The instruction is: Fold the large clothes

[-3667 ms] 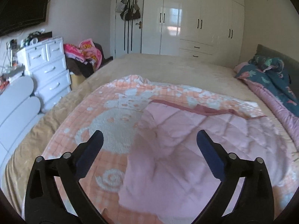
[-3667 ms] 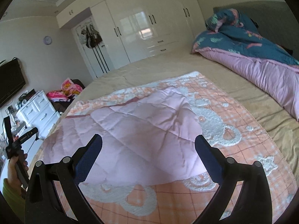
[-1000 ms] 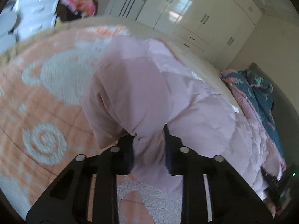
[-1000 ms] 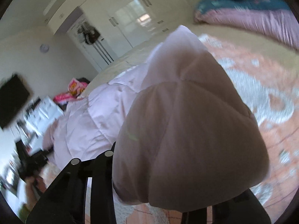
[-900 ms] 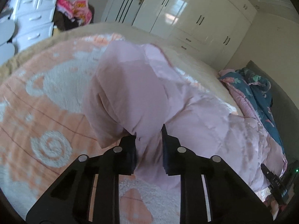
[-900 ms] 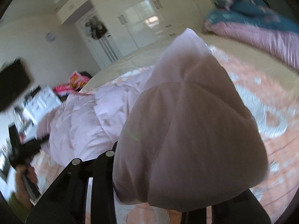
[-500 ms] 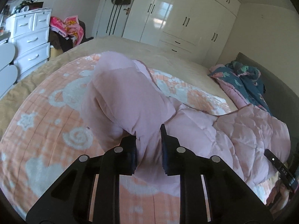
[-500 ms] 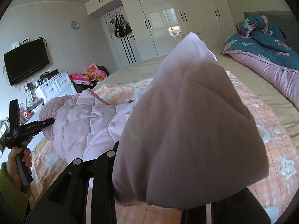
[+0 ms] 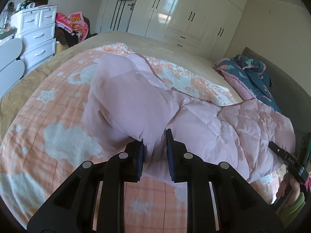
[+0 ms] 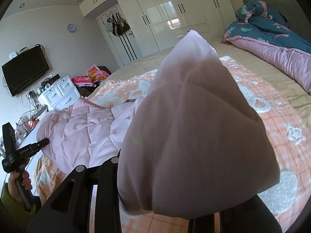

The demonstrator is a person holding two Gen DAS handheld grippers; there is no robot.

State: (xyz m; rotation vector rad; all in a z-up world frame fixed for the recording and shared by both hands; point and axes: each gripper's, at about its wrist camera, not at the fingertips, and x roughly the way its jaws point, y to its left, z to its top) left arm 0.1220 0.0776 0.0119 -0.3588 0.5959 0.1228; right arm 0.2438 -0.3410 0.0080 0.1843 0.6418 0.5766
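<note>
The left gripper [image 9: 154, 145] is nipped tight on a bunched corner of the pink quilted coat [image 9: 233, 128], its blue pads [image 9: 140, 155] pressing the fabric from both sides. A puffed fold of that coat rises just beyond the pads and droops to the left. The right gripper [image 10: 165, 203] is mostly buried under another bunched corner of the same coat [image 10: 194, 126], which fills the middle of its view; its jaws stand narrow and the cloth sits between them, held.

Several seconds ago both grippers hung wide open over the coat, which lay spread flat on the orange blanket [image 9: 58, 116]. Now the near edge is lifted and the coat hangs between the two grippers, its middle sagging onto the blanket. Compared with a second ago, more of the blanket shows under the raised cloth, and the views have levelled out.

At the far left of the right wrist view a hand [image 10: 21, 178] grips the handle of the other gripper. Beyond the blanket lies the tan bedsheet [image 9: 155, 44], with a teal and pink duvet [image 10: 272, 38] heaped by the headboard. A white dresser [image 9: 37, 33] stands to the left and white wardrobes [image 9: 184, 11] line the far wall.
</note>
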